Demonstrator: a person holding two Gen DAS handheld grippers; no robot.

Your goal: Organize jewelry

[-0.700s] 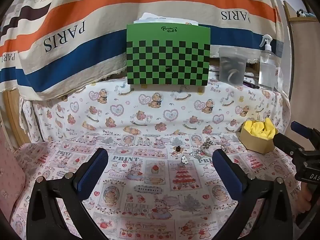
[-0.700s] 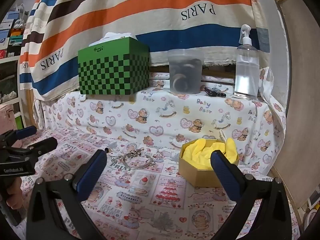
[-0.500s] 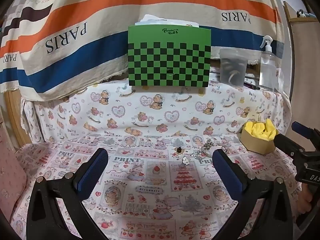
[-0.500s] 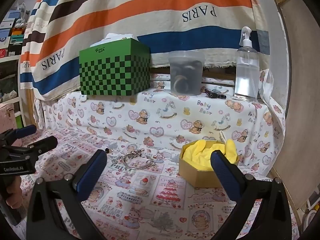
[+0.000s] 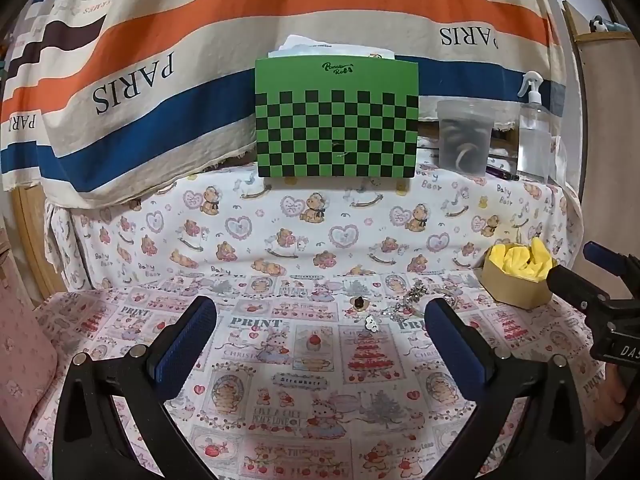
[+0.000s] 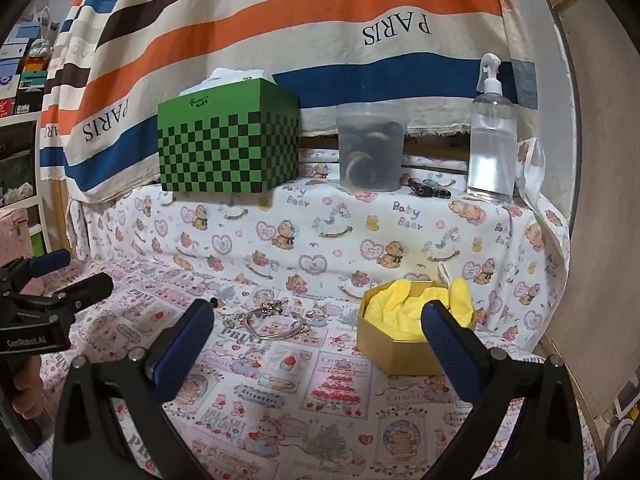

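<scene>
A small pile of silver jewelry lies on the printed cloth: a bangle with a chain cluster behind it, seen in the left wrist view as a silver tangle. A dark stud and a small white charm lie to its left. A gold hexagonal box lined with yellow cloth stands to the right. My left gripper is open and empty, above the cloth in front of the charm. My right gripper is open and empty, between bangle and box.
On the raised ledge behind stand a green checkered tissue box, a cloudy plastic tub and a clear spray bottle. A striped PARIS cloth hangs behind. A wooden panel borders the right side.
The left gripper has drawn back and risen slightly, so the scene sits a little lower and smaller. The right gripper has barely shifted. Both stay open.
</scene>
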